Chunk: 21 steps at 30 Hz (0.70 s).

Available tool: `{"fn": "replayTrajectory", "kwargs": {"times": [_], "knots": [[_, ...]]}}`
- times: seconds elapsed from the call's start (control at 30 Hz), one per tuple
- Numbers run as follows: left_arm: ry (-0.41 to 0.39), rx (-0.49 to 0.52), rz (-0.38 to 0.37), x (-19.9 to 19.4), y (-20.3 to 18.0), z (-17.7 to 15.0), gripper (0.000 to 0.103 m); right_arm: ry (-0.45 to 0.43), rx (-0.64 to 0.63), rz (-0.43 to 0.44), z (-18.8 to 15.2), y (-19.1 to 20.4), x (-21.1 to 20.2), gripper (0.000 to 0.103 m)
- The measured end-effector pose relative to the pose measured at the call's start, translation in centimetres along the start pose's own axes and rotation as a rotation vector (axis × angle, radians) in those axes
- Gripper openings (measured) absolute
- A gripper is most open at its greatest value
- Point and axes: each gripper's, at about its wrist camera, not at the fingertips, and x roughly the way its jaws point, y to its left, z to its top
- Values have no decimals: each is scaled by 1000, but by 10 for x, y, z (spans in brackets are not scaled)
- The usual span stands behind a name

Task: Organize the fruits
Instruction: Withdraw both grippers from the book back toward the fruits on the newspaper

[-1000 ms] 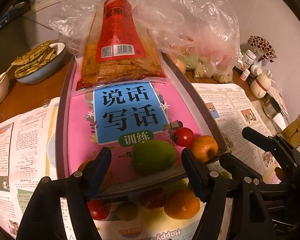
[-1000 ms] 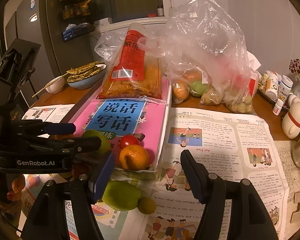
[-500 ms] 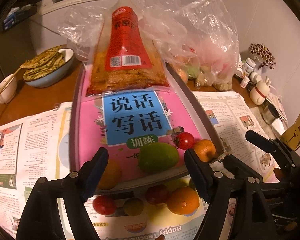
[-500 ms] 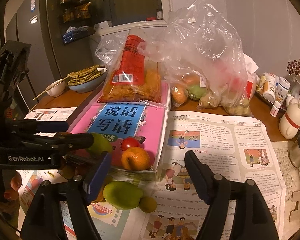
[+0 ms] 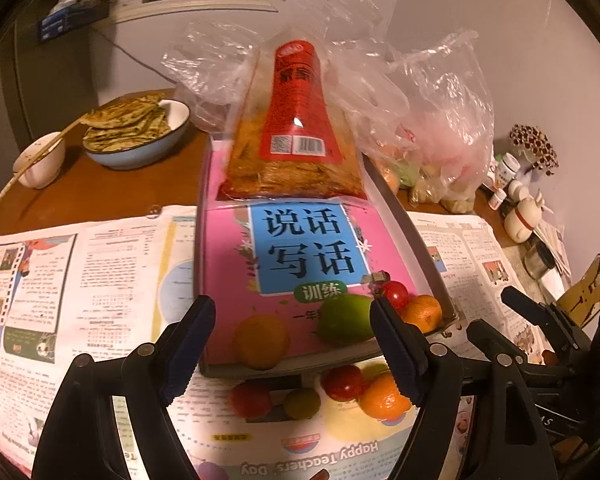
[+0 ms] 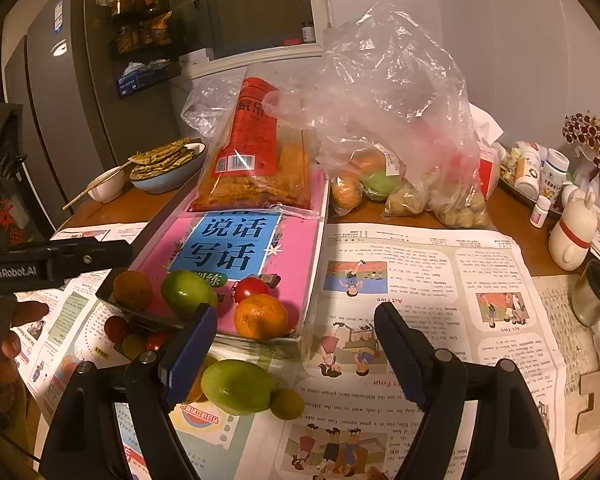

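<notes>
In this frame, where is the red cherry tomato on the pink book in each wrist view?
Left wrist: cherry tomato right of centre, just above the right finger tip, between green fruit and orange.
Right wrist: cherry tomato left of centre, above the orange.
Shared landmark: pink book.

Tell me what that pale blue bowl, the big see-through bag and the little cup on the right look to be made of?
Blue bowl: probably glazed ceramic or enamel; smooth, glossy, pale rim. See-through bag: thin plastic film, crinkled with bright glints, contents showing through. Cup: likely brushed metal, grey with a dull sheen.
</notes>
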Motion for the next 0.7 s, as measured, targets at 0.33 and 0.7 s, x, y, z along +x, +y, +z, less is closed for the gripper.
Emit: {"fn": "replayTrajectory", "kwargs": {"times": [0.33,0.7], "knots": [[-5,-23,22,-10,15,-5,81,-13,29,-29,0,-10,-8,84],[-11,-42,29,-18,27,-11,81,-39,84,-69,-1,-30,-21,84]]}}
